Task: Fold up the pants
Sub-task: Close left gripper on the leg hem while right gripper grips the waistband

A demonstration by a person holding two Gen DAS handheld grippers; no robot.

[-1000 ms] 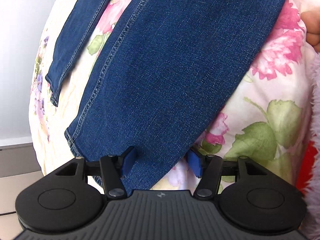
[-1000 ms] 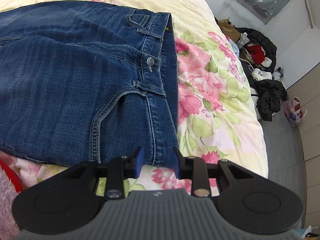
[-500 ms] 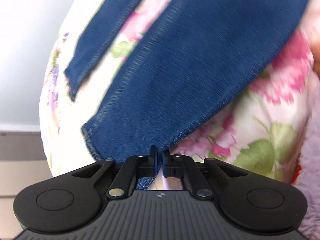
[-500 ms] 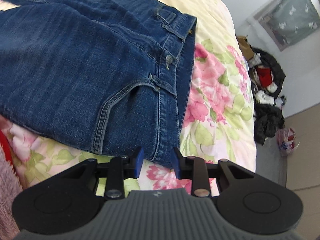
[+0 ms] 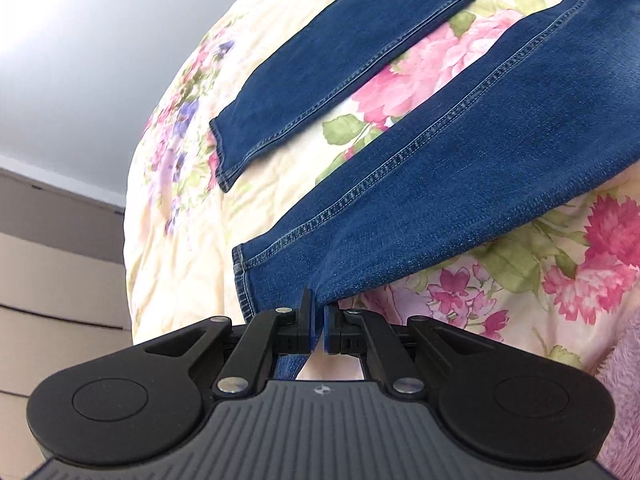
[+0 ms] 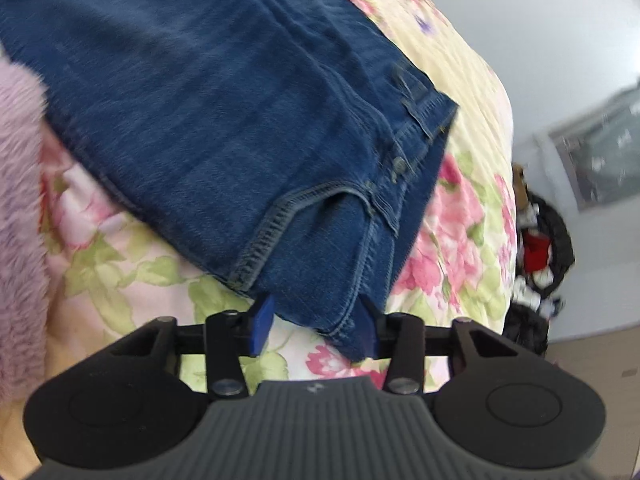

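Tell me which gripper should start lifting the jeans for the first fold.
Left. The left gripper is already shut on the near leg's hem edge of the jeans. The right gripper is open, its jaws only straddling the waistband corner, so it likely must close first.

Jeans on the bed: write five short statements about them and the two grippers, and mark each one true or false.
1. The left gripper is shut on the hem end of the jeans. True.
2. The right gripper is shut on the waistband. False: its jaws stand open around the waistband corner.
3. The two legs lie stacked together. False: floral bedspread shows between them.
4. The waist button is visible. True.
5. The bedspread is plain white. False: it has pink flowers and green leaves.
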